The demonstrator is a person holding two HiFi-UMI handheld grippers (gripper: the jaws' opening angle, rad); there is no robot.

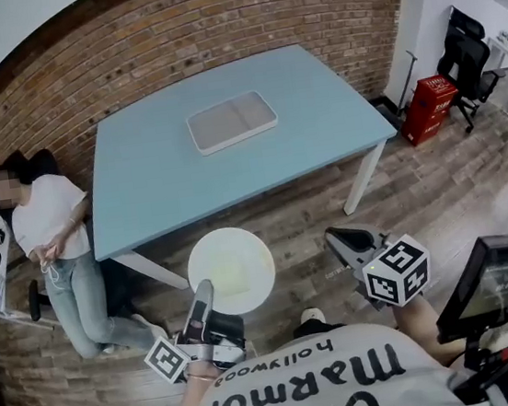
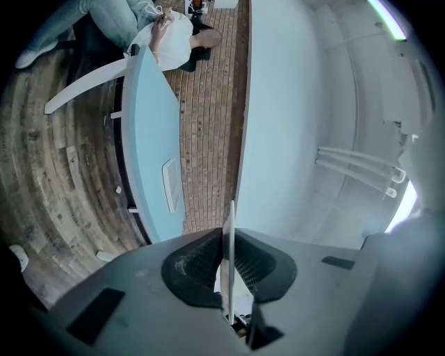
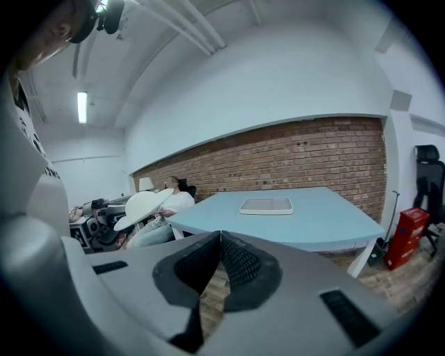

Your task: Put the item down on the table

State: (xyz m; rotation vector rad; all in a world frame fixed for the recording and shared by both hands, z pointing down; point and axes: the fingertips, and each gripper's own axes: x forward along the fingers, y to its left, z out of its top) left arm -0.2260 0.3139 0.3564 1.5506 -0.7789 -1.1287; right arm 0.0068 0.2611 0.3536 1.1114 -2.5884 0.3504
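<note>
Plate, pinched by its rim in your left hand-held gripper, rides level for setting on the table; your right hand-held gripper is closed, empty.

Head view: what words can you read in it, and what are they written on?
"hollywood": upside down on the camera wearer's light shirt.
"Marmont": same shirt, in bigger letters.
"Chatea": same shirt, cut off by the picture's edge.
Marker cube: only black-and-white squares, no words.
Plate: blank.
Red crate: print, if any, is too small to read.
</note>
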